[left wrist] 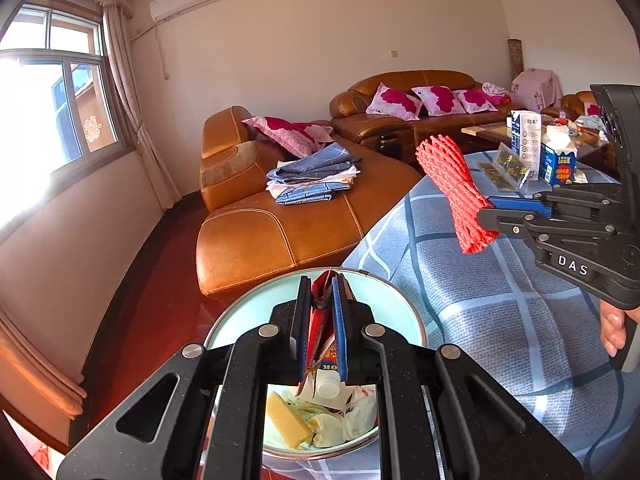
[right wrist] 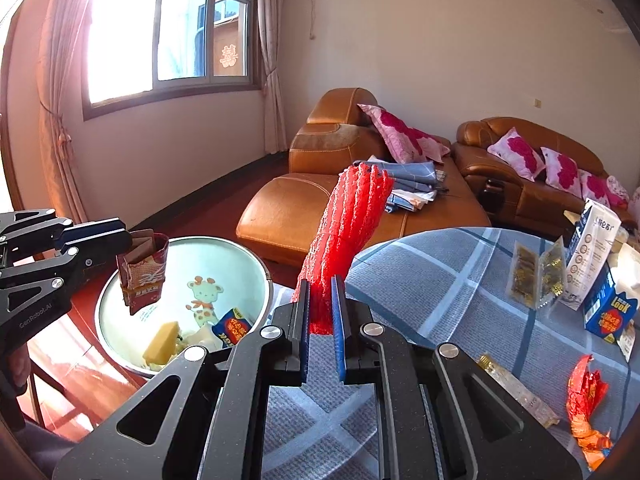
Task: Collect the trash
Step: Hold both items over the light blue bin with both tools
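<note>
The left tool (left wrist: 322,320) is clamped on a red snack wrapper (right wrist: 142,276). The wrapper hangs above the open mouth of the trash bin (right wrist: 256,264), clear of its contents. The bin is pale green inside with a giraffe print on its inner wall, and stands just beside the desk's left edge. Inside it lie a yellow sponge (right wrist: 162,342), a blue packet (right wrist: 232,328) and crumpled white waste.

The right tool (right wrist: 320,320) is clamped on the lower end of a red mesh net (right wrist: 348,220). The net stands up and away from the tool, tilted, above the desk's near-left part and short of the bin. In the left wrist view the same net (left wrist: 452,184) projects from the right tool's pads over the checked blue cloth (left wrist: 480,280) that covers the desk. A hand (left wrist: 614,328) holds the right tool's grip.

Remaining on the desk:
- a crumpled red-and-orange wrapper (right wrist: 586,404) near the right edge;
- a clear packet (right wrist: 516,392) just beside it, toward the middle;
- a blue carton (right wrist: 604,312) and a tall white carton (right wrist: 592,248) at the far right;
- clear gold-flecked sachets (right wrist: 536,276) just left of the cartons.

Beyond the desk stands a brown leather sofa (right wrist: 304,200) carrying folded cloth and pink cushions.
</note>
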Tool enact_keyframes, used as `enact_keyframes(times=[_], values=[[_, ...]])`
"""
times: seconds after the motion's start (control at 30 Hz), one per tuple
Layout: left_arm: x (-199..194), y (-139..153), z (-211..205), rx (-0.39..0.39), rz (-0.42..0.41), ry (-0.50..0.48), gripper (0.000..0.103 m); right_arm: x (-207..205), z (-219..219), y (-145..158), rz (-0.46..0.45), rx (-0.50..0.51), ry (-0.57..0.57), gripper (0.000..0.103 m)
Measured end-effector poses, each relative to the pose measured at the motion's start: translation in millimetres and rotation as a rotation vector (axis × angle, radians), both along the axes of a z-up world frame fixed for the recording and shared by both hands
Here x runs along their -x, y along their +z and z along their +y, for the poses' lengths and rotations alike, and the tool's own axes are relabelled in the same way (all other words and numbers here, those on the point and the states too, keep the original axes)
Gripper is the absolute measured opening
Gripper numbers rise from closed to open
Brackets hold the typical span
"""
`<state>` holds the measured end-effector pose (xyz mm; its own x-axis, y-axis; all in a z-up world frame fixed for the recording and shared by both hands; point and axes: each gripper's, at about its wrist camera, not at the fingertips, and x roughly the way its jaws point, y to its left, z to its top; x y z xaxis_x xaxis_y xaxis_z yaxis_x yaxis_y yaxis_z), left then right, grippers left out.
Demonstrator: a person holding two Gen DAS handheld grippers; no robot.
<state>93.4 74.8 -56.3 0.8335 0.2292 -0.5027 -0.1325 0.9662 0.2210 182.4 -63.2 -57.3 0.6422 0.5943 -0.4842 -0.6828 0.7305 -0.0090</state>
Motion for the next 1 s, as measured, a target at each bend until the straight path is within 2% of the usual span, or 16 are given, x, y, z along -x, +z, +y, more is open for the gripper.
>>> enact_keyframes(times=[0.53,1.0], values=[[-1,-6,22,0.004,0.028,0.058,0.01,11,29,-2,-0.038,0.049,0.084,0.011],[-4,-13,33,0.0,0.051,0.094,0.01,15,37,-3,-0.049,0.079,0.138,0.011]])
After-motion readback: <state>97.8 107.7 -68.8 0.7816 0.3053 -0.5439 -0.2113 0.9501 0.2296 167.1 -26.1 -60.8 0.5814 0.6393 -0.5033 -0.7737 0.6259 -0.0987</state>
